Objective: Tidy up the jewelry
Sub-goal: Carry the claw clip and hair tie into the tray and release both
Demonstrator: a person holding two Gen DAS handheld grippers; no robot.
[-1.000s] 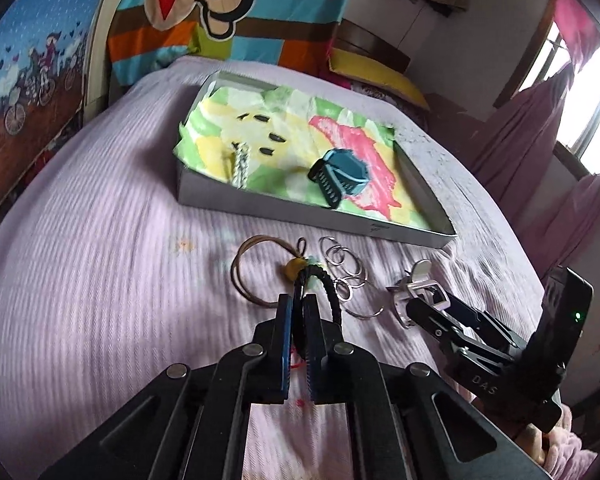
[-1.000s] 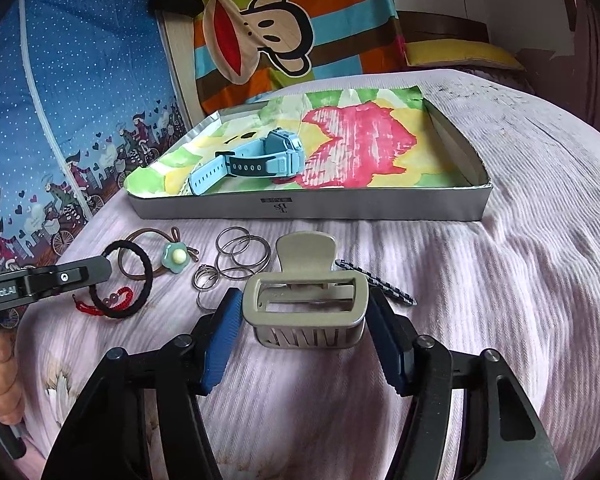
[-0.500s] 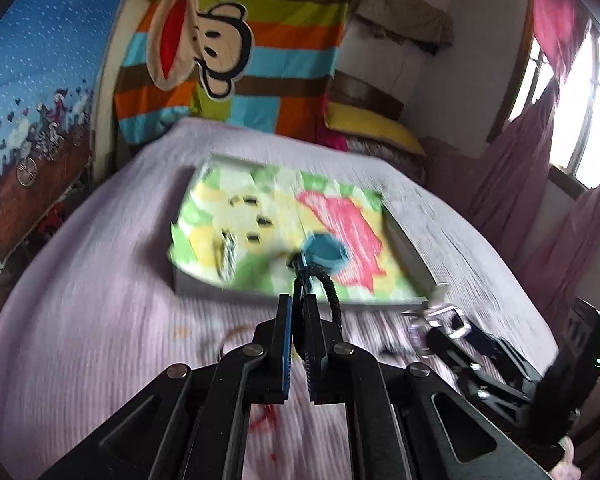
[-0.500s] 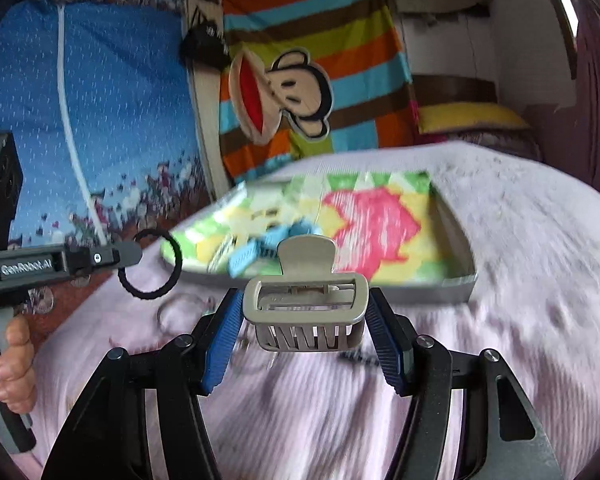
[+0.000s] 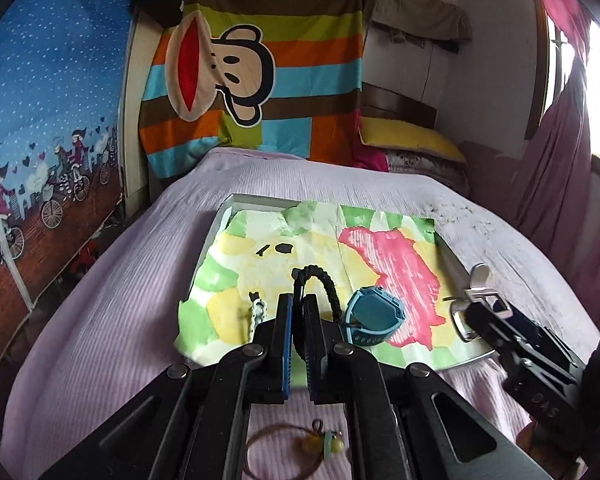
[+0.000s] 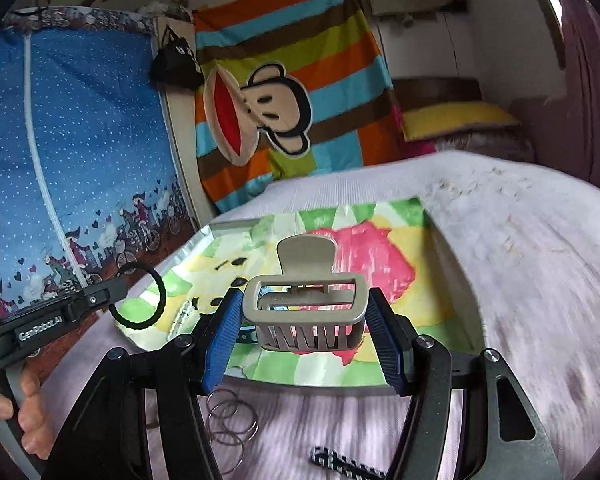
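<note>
My left gripper [image 5: 297,312] is shut on a black hair tie [image 5: 320,280], held above the near edge of the tray [image 5: 224,216] lined with painted paper. The same black hair tie [image 6: 144,300] shows in the right wrist view, hanging from the left gripper [image 6: 112,294]. My right gripper [image 6: 304,312] is shut on a beige claw clip [image 6: 304,304], raised over the tray [image 6: 180,256]. In the left wrist view that claw clip [image 5: 476,300] sits at the tray's right edge. A blue watch [image 5: 372,316] and a pale beaded piece [image 5: 258,310] lie in the tray.
On the lilac bedspread [image 5: 100,300] before the tray lie a brown hair tie with a yellow-green bead [image 5: 300,452], several silver rings [image 6: 232,424] and a striped hair clip [image 6: 340,468]. A person's hand [image 6: 24,412] grips the left tool. Pillows and wall hangings are behind.
Both grippers rose from the bedspread and moved forward over the tray, carrying the hair tie and the claw clip. The loose rings and brown tie stayed on the bed.
</note>
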